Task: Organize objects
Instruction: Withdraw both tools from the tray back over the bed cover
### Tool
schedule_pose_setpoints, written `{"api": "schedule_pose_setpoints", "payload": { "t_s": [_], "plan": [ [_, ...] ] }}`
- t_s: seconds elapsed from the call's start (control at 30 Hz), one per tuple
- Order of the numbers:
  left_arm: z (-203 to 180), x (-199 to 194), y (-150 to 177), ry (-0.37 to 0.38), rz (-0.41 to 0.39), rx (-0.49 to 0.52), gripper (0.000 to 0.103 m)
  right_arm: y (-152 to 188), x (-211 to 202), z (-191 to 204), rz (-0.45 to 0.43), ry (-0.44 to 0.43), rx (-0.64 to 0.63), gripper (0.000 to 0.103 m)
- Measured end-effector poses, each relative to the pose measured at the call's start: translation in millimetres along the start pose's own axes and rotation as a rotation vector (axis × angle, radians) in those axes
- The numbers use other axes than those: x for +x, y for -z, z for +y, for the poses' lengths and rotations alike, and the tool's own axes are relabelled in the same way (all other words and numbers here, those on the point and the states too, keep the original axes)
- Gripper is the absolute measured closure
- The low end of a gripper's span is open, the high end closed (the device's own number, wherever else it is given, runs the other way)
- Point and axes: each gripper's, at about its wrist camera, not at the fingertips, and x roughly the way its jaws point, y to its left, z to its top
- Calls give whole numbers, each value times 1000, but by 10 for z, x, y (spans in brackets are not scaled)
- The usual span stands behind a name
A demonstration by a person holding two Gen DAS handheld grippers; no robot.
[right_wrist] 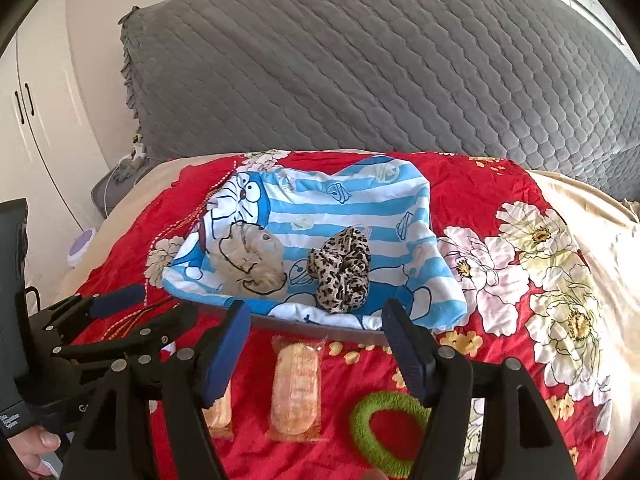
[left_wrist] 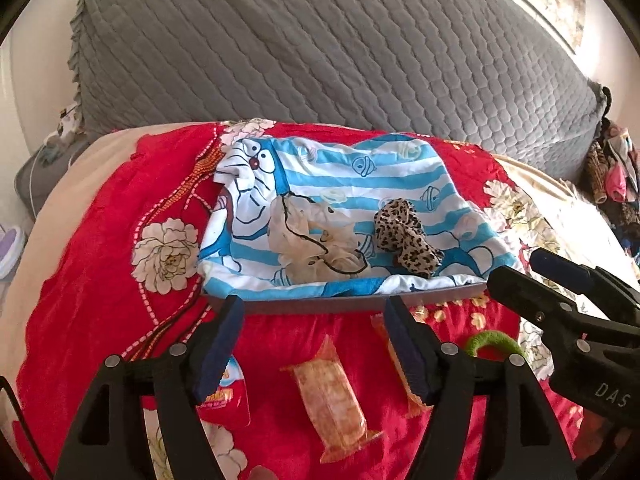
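Both tools hover with jaws spread wide and nothing between them: the left gripper (left_wrist: 316,344) above the wrapped snacks, the right gripper (right_wrist: 316,348) just to its right.

The shallow tray draped in a blue-and-white striped cartoon cloth (right_wrist: 400,216) lies at twelve o'clock from both, already holding a cream gauzy scrunchie with black trim (right_wrist: 250,262) and a leopard-print fabric scrunchie (right_wrist: 340,270), near each other but apart.

Loose on the red floral bedspread (right_wrist: 472,184) are the things likely still to sort. In the right wrist view, a clear-wrapped orange wafer bar (right_wrist: 296,390) lies at six o'clock from the tray, a second wrapped wafer bar (right_wrist: 220,408) at seven, partly behind the left finger, and a fuzzy green hair ring (right_wrist: 380,428) at five. A red snack packet (left_wrist: 226,396) sits under the left gripper's left finger.

The likely trouble is slick film: a pinch on a wrapper edge could slip, or crush the wafer. The soft bedding gives under pressure, so a finger may snag the cloth. The grippers also sit close together, and reaching for neighbouring bars risks a collision. The tray's raised front rim (left_wrist: 360,302) stands between the items and the tray. The grey quilted headboard cushion (right_wrist: 360,60) behind is no obstacle.
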Motion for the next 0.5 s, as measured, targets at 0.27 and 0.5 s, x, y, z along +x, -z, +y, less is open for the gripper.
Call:
{"api": "schedule_pose_setpoints", "payload": {
  "t_s": [0.27,0.5],
  "plan": [
    [-13,-236,68,15,-10,1,29,44,-324,62,-25,-4,1,28],
    [-29,-407,160,27,-6,-6,27,71,-612,62,-58,-5,9,26]
  ]
}}
